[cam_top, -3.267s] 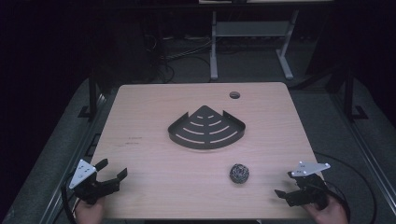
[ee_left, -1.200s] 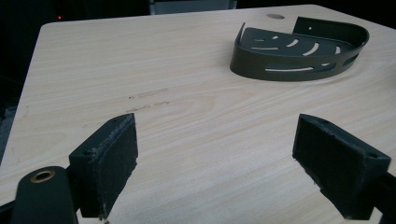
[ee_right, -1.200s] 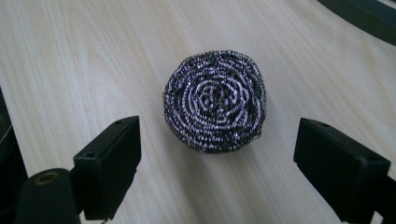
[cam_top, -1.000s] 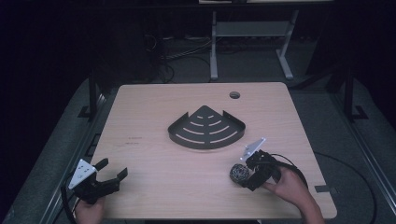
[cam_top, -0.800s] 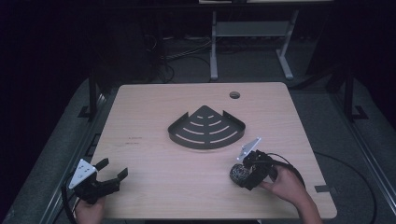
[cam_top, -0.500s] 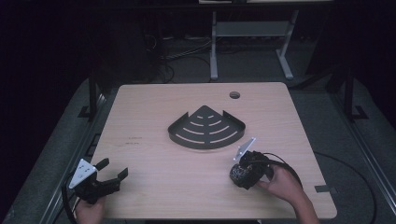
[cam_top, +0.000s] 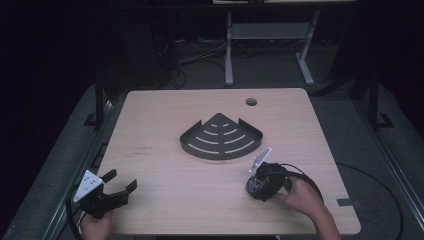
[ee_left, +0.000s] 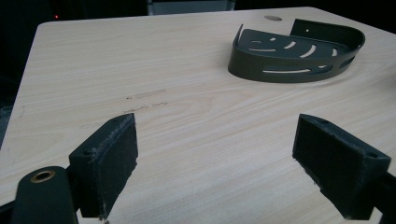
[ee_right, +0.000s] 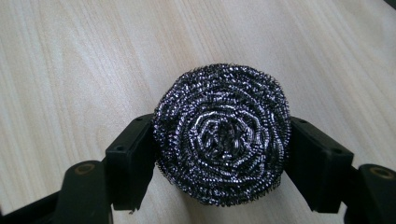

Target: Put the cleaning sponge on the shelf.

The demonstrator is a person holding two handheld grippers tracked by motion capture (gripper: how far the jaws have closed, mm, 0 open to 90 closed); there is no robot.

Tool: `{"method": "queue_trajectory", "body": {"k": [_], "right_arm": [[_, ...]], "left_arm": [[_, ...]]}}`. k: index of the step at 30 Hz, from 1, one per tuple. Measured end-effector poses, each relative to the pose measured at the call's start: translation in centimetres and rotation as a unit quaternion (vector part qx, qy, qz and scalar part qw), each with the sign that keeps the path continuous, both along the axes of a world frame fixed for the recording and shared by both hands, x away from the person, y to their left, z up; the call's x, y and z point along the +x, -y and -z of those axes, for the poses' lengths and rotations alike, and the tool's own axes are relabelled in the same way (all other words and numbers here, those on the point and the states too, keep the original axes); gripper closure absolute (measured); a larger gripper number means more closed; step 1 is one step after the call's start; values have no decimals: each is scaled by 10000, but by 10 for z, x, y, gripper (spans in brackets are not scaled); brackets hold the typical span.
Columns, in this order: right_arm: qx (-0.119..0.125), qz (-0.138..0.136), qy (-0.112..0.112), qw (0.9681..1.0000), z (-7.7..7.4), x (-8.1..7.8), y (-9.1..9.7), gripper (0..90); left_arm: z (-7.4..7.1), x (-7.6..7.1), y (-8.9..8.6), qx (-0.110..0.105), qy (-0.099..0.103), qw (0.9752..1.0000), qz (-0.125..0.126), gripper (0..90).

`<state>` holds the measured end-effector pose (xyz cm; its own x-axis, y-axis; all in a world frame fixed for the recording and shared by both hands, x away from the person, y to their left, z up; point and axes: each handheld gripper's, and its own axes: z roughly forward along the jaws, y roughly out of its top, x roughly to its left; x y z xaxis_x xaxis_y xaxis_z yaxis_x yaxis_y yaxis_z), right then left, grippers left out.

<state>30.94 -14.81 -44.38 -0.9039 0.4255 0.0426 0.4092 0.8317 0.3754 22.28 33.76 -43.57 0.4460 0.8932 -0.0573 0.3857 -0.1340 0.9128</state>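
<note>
- The right gripper (ee_right: 219,154) has just been closing its jaws, and the steel wool scourer (ee_right: 222,135) now sits between them with a pad pressed to each side, so it is pinched.
- The scourer rests on the table (cam_top: 165,130), toward its near right part, in front of the black corner shelf (cam_top: 221,137) and apart from it.
- Judging by its coiled wire look, the scourer should be very light and springy; it will likely squash under the pads instead of slipping, and its rough surface should grip well.
- Holding it across the middle of its round body, as here, seems the safest spot; a pinch at the edge could snag loose loops.
- The right hand (cam_top: 305,200) reaches in from the near right, gripper low and aimed down at the table.
- The left gripper (ee_left: 224,172) hovers at the near left corner, jaws spread wide with nothing between them, pointing toward the shelf.
</note>
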Motion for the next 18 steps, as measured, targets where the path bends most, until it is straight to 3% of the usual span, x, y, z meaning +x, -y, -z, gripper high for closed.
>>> {"method": "queue_trajectory", "body": {"k": [13,18], "right_arm": [[-25,-56,29,10000,-1,-1,-1,330],[-27,-149,132,9998,-9,0,-7,336]], "left_arm": [[0,0,0,5,3,10000,-11,134],[-1,0,-1,-16,-9,10000,-14,134]]}}
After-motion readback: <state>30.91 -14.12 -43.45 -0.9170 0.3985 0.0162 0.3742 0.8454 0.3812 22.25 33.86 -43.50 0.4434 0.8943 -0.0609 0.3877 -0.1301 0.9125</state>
